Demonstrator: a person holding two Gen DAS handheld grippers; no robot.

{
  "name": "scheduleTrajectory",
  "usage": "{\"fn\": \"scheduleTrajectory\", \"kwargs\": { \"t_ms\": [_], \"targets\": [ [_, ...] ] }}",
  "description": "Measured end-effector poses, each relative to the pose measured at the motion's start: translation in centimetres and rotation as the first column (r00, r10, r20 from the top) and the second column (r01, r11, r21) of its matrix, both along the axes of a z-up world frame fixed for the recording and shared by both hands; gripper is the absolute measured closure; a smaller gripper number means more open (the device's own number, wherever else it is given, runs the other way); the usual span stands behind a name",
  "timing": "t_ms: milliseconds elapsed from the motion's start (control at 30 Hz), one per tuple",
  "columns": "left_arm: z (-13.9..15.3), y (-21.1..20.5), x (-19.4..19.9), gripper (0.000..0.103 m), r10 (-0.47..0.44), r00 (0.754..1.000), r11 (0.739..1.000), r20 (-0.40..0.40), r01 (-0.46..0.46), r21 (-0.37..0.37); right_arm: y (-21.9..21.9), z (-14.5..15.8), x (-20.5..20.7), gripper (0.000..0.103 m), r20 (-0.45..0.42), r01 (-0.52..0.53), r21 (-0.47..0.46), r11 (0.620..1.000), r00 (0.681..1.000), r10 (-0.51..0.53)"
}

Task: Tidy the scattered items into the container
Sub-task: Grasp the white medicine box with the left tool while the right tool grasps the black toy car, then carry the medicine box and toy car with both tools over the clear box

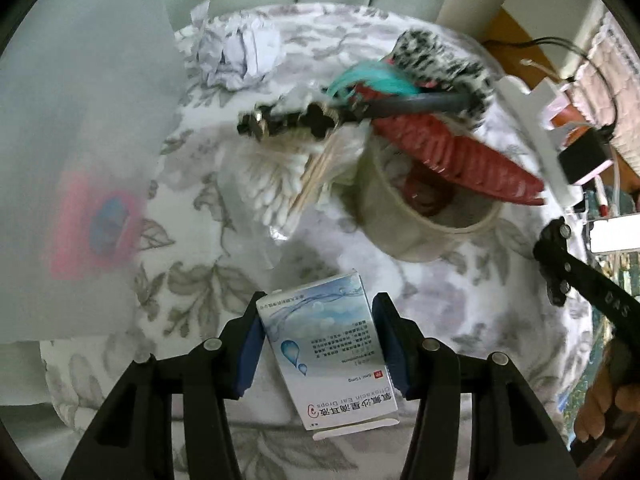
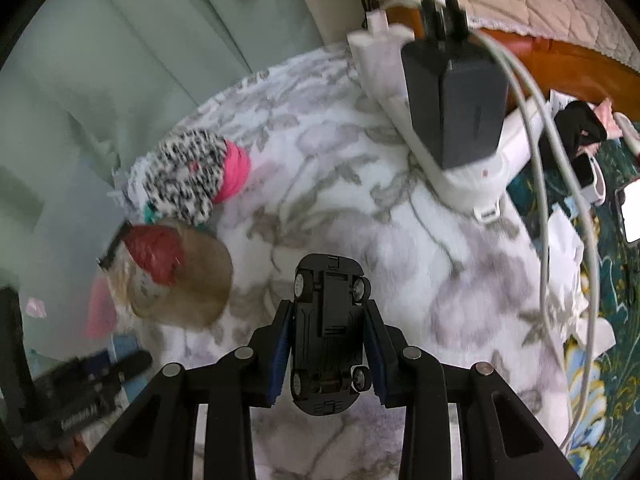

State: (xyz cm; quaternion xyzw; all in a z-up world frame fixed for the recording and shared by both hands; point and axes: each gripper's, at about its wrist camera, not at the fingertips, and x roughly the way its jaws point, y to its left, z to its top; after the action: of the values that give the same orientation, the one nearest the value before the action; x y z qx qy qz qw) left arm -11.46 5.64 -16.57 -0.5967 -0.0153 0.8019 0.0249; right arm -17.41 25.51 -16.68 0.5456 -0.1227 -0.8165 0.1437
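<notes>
Blue-padded, the left hand-held gripper (image 1: 320, 354) clamps an ear-drops box (image 1: 328, 356) above the floral desk (image 1: 460, 320). The right hand-held gripper (image 2: 329, 354) grips a black toy car (image 2: 328, 336), wheels up. Ahead lie a tape roll (image 1: 424, 216), cotton swabs (image 1: 276, 184) and crumpled paper (image 1: 236, 56).

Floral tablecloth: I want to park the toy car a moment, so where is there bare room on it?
Bare floral tablecloth lies ahead of the right claw holding the toy car, between the tape roll and the white power strip. It is crowded around the tape roll, cotton swabs and red hair clip.
</notes>
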Motion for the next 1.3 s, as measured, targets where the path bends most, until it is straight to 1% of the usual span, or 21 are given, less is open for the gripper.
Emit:
{"fn": "scheduleTrajectory", "kwargs": {
  "t_ms": [333,433,500,633,767,933,1000,1033,1133,1233,1300],
  "targets": [
    [-2.3,0.5,-0.1,0.046,-0.004,0.999,0.997,0.045,0.007,-0.073,-0.2,-0.7,0.1,0.067,0.010,0.009,0.014,1.000,1.000,-0.009],
    [-2.1,0.2,0.1,0.047,-0.009,0.999,0.997,0.033,0.012,-0.078,-0.3,-0.9,0.1,0.067,0.013,0.012,0.017,1.000,1.000,-0.013],
    [-1.9,0.2,0.2,0.051,-0.015,1.000,0.997,0.023,0.016,-0.072,-0.2,-0.7,0.2,0.067,0.014,0.016,0.012,1.000,1.000,-0.017],
    [-1.3,-0.1,0.6,0.052,-0.016,1.000,0.999,0.000,0.016,-0.050,-0.4,0.2,0.8,0.067,0.007,0.012,-0.008,1.000,1.000,-0.012],
    [0.3,-0.5,1.2,0.052,-0.016,0.999,1.000,-0.043,0.015,-0.025,-0.7,1.5,1.7,0.067,-0.017,0.006,-0.013,1.000,1.000,-0.007],
    [3.1,-1.8,2.3,0.052,-0.009,0.994,1.000,-0.111,0.011,0.015,-1.2,4.2,3.2,0.067,-0.075,-0.001,-0.016,1.000,0.997,0.000],
    [4.6,-3.3,1.3,0.052,-0.006,0.989,0.999,-0.145,0.011,0.032,-1.4,5.3,3.8,0.067,-0.099,-0.004,-0.017,1.000,0.995,0.003],
    [5.0,-3.2,1.4,0.052,-0.004,0.987,0.999,-0.163,0.011,0.040,-1.6,5.9,4.1,0.067,-0.112,-0.006,-0.017,1.000,0.994,0.004],
    [7.5,-2.7,4.9,0.052,0.004,0.976,0.998,-0.219,0.009,0.060,-2.2,7.9,5.2,0.067,-0.159,-0.014,-0.018,1.000,0.987,0.011],
    [9.1,-3.1,5.4,0.052,0.005,0.959,0.999,-0.285,0.010,0.049,-2.9,9.9,6.3,0.067,-0.203,-0.027,-0.020,0.999,0.979,0.022],
    [10.5,-3.5,6.6,0.052,0.003,0.945,0.999,-0.326,0.012,0.047,-3.5,11.3,7.1,0.067,-0.238,-0.035,-0.017,0.999,0.971,0.030]
  ]
}}
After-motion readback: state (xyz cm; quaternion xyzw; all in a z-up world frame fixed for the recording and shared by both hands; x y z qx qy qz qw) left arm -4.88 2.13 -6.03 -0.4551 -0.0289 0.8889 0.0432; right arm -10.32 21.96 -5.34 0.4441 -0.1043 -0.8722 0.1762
